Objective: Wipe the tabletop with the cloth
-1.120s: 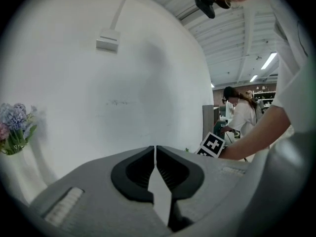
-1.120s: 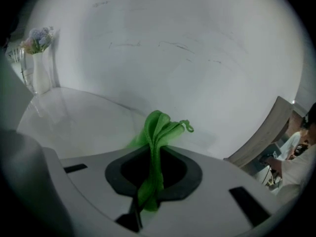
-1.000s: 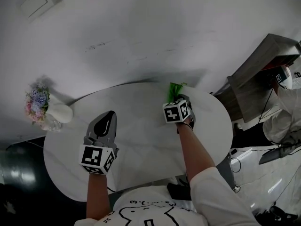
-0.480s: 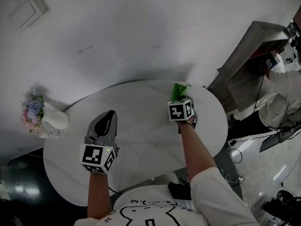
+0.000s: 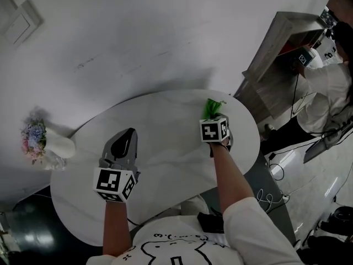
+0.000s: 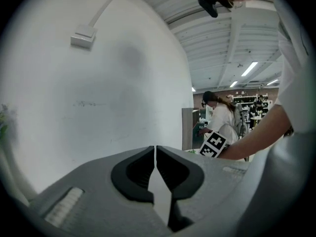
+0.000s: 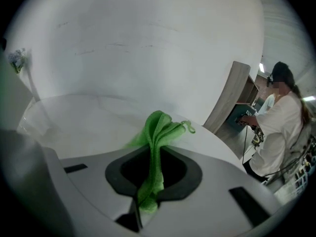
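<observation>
right gripper (image 5: 214, 118), centre right of the head view, is clamped on the green cloth (image 5: 211, 106), bunched at the table's (image 5: 165, 127) upper right edge. left gripper (image 5: 126, 142), lower left, is closed on nothing. wiping looks barely begun; most of the top remains.

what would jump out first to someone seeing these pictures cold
The bright green cloth stands out most, pinched in the right tongs over the far right part of the round white table. The left tongs are shut on nothing, over the table's near left part. A small vase of flowers stands by its left edge.
</observation>
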Motion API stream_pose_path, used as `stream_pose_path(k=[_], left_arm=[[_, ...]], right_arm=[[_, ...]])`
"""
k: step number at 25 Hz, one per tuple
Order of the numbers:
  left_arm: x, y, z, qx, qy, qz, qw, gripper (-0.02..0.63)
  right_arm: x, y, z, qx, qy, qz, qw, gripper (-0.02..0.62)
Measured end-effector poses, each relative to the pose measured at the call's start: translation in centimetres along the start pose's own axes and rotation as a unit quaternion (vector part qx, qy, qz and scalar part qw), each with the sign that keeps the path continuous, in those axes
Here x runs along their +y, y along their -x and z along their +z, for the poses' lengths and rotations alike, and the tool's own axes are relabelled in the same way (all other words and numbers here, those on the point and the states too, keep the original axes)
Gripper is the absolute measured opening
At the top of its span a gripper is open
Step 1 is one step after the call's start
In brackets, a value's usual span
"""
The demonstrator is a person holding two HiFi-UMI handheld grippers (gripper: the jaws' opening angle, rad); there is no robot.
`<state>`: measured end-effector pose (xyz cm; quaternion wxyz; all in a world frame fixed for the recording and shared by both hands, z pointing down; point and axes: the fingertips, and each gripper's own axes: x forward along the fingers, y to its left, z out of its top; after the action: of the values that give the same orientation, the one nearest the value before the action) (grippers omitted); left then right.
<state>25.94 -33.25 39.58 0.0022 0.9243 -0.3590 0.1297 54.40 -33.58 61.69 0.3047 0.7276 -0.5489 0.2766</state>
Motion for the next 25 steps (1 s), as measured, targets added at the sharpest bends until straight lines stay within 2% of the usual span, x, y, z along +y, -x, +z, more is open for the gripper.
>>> stream_pose_path(k=[25], left_arm=[[-6.1, 0.8, 1.8, -0.024, -0.015, -0.059, 0.9979, 0.020]], right_arm=[[-7.9, 6.4, -9.8, 0.029, -0.050, -0.066, 0.996, 0.041]])
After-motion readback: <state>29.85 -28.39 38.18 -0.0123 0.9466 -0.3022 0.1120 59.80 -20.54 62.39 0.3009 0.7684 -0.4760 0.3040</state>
